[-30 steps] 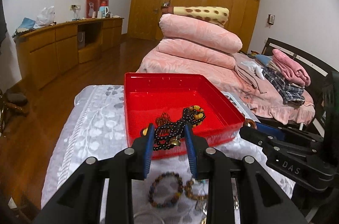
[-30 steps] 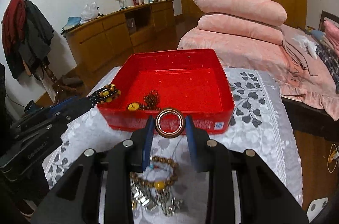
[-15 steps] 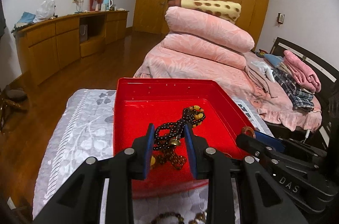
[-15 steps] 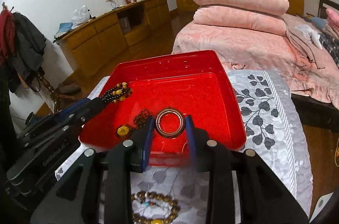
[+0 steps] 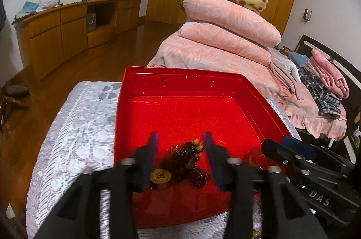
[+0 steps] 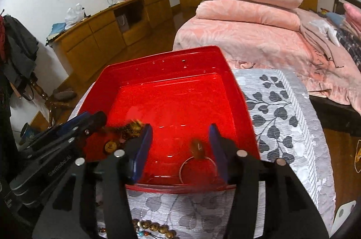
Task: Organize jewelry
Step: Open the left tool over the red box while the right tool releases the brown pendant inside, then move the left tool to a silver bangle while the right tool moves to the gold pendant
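Note:
The red tray (image 5: 180,71) (image 6: 158,56) sits on a grey leaf-patterned cloth. My left gripper (image 5: 180,146) hovers over the tray's near part with its jaws opening. A dark bead bracelet (image 5: 187,153) lies blurred between them, free of the pads, on a brown chain pile with a gold pendant (image 5: 160,175). My right gripper (image 6: 179,139) is over the tray's near right part, its jaws also opening. A metal ring (image 6: 197,167) drops blurred between them, close to the right finger, touching neither pad. Each gripper shows at the edge of the other's view.
More bead bracelets (image 6: 153,227) lie on the cloth (image 6: 282,114) in front of the tray. A bed with stacked pink quilts (image 5: 225,35) stands beyond the table. Wooden cabinets (image 5: 67,29) line the left wall, and wooden floor lies between.
Both grippers moved forward from the table's front to over the tray. Both jaws spread apart. The bead bracelet and the ring, held before, have dropped into the tray.

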The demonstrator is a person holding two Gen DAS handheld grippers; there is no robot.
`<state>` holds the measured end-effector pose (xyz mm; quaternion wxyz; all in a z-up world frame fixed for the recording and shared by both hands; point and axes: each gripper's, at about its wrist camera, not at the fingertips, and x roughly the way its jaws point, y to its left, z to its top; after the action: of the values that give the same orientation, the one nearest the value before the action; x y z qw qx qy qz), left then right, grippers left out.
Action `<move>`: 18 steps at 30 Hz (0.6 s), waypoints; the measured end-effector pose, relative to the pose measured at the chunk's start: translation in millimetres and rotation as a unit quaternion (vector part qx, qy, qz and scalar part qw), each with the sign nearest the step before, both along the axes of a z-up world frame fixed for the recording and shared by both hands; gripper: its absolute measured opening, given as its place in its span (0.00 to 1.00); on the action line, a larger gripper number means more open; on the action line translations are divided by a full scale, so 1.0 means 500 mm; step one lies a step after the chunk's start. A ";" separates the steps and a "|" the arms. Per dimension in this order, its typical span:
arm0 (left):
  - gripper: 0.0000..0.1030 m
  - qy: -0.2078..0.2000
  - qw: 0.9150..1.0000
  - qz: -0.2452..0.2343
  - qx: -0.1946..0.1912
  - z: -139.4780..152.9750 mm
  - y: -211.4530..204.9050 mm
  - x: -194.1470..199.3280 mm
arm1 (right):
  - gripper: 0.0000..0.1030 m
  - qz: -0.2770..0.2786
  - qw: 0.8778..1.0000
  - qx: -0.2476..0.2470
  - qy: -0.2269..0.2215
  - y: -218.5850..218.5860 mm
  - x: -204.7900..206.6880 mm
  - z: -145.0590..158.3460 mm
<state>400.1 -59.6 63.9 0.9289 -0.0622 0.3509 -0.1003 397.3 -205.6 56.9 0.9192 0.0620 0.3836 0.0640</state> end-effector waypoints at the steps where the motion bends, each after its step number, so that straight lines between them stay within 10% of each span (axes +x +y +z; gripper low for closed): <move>1: 0.55 -0.004 1.000 0.004 -0.001 0.002 0.004 -0.004 | 0.62 -0.005 1.000 0.004 -0.005 -0.005 -0.005 0.002; 18: 0.94 -0.069 0.996 0.033 0.048 0.061 0.106 -0.203 | 0.93 -0.040 0.998 -0.027 -0.045 -0.048 -0.182 0.022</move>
<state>298.9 -6.4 94.5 0.9555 -0.0221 0.2886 -0.0568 306.2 -229.7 67.8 0.9388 0.0495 0.3404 0.0190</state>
